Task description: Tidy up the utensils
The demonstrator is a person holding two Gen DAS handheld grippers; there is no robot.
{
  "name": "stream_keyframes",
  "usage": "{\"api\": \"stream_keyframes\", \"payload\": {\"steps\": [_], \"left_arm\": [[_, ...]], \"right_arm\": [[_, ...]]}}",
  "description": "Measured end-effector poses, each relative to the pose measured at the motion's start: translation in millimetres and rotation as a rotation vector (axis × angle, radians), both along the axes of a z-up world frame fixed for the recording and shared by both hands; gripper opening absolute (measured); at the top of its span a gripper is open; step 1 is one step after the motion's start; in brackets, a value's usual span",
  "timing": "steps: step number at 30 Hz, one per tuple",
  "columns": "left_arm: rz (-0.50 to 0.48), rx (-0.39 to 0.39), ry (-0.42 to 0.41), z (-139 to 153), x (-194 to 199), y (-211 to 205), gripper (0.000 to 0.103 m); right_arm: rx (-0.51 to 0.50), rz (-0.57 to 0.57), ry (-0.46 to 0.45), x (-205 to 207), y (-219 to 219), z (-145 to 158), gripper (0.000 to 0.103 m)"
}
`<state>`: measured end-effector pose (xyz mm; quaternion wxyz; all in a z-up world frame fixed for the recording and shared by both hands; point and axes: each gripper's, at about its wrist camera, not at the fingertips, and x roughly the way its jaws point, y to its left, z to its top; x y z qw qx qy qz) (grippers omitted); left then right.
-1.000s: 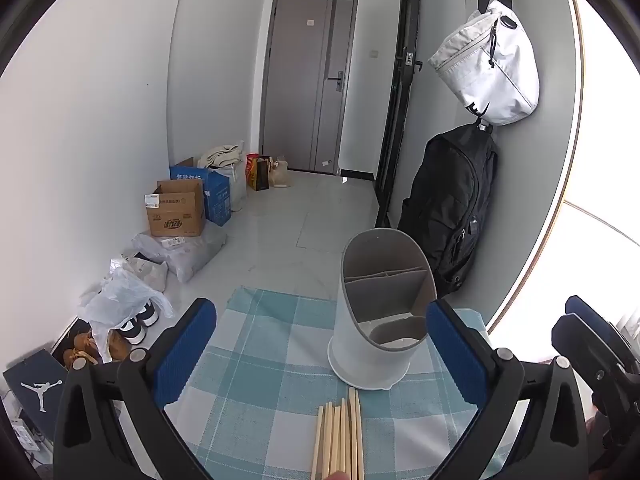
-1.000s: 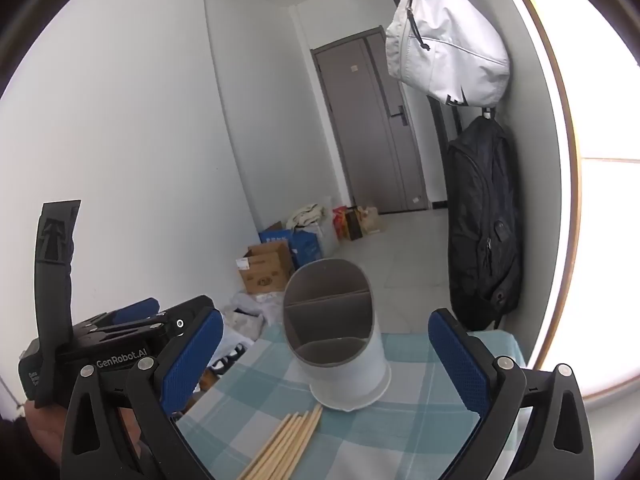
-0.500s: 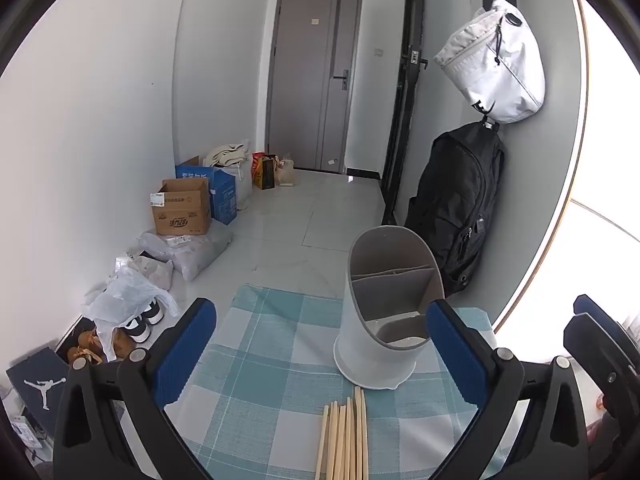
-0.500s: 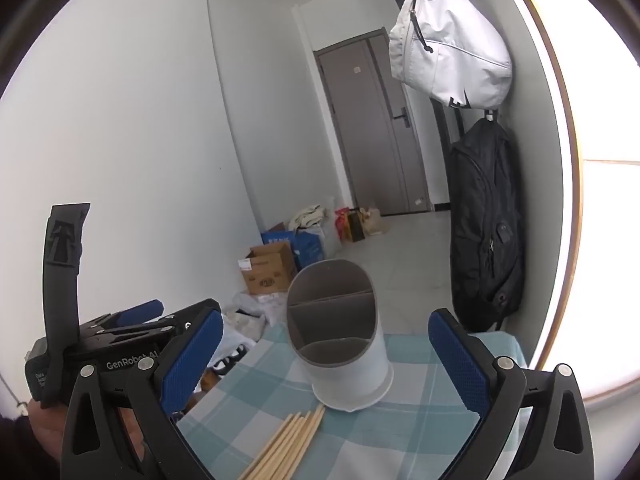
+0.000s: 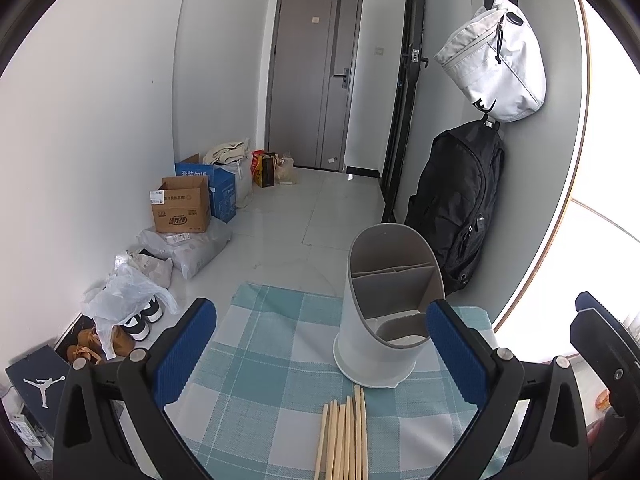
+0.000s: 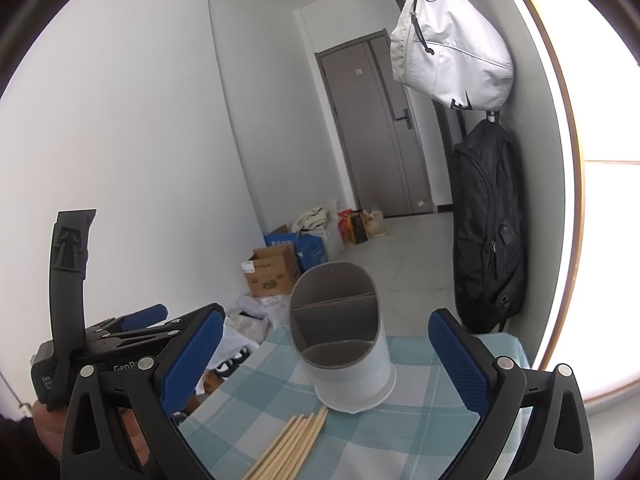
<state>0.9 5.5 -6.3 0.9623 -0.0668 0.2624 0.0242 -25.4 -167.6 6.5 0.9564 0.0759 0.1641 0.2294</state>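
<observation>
1. My left gripper [image 5: 320, 352] is spread wide. Nothing is between its blue pads [image 5: 185, 354].
2. My right gripper [image 6: 324, 364] is spread wide too, and it holds nothing.
3. Both grippers hang above a tabletop [image 5: 276, 364] with a blue and white checked cloth on it.
4. A bunch of wooden chopsticks [image 5: 344, 436] lies flat on the cloth. In the left view it is right under the gap of my left gripper, close to me, and the tips point away from me.
5. In the right view the chopsticks [image 6: 288, 446] lie under my right gripper and a bit to its left. They slant toward the holder.
6. A white holder [image 5: 384, 320] stands upright just past the chopstick tips. It sits ahead of my left gripper, a bit to the right.
7. In the right view the holder [image 6: 348, 360] is straight ahead, between my two pads. Its back wall is taller than its front, and grey walls split the inside into parts. I see nothing in the parts that show.
8. My other gripper [image 6: 120, 340] shows on the left of the right view, with a hand [image 6: 52, 432] under it.
9. Farther off, past the tabletop, a black backpack [image 5: 460, 208] and a white bag [image 5: 500, 64] hang on the wall to the right.
10. Boxes [image 5: 182, 208] and shoes [image 5: 140, 320] sit on the floor to the left, and a grey door [image 5: 316, 80] is far ahead.
</observation>
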Motion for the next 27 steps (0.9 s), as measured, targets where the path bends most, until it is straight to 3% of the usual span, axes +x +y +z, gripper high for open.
{"api": "stream_keyframes", "payload": {"steps": [27], "left_arm": [[0.001, 0.005, 0.017, -3.5, -0.9, -2.6, 0.102]], "right_arm": [[-0.004, 0.003, 0.009, 1.6, 0.3, -1.1, 0.103]]}}
